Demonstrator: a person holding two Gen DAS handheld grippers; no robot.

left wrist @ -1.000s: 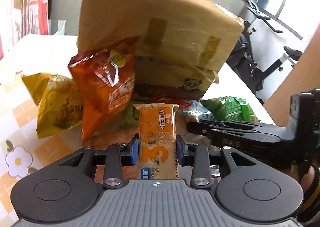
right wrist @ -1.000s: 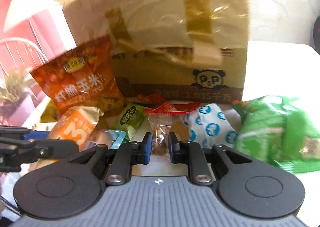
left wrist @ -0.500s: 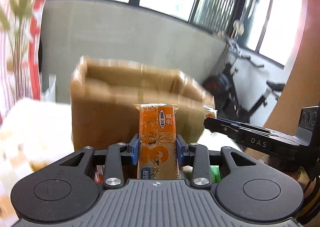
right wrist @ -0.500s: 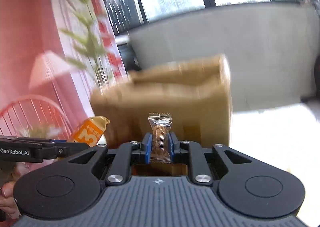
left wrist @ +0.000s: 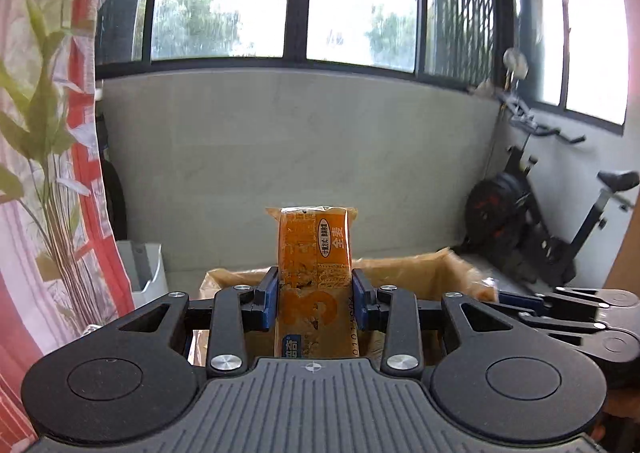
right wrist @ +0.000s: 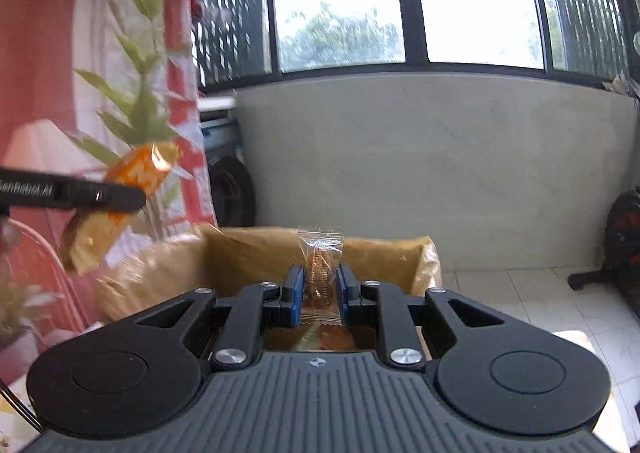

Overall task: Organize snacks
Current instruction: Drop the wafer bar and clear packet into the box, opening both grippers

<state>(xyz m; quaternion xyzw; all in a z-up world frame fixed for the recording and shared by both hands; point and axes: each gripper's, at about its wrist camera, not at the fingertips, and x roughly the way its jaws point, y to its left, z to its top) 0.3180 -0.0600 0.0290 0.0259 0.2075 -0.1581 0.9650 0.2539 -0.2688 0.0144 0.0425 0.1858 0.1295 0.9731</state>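
Both tongs are up off the snack pile I had beneath me 1 second ago; the desk has dropped out of view and the open cardboard box (right wrist: 320,249) now sits directly ahead and below. My left tongs (left wrist: 314,293) clamp the orange snack bar (left wrist: 314,277) upright. My right tongs (right wrist: 319,293) are closed on 1 small clear-wrapped candy (right wrist: 320,265). I judge both items lifted clear and poised at the box's near rim; release into it appears to be the remaining step.
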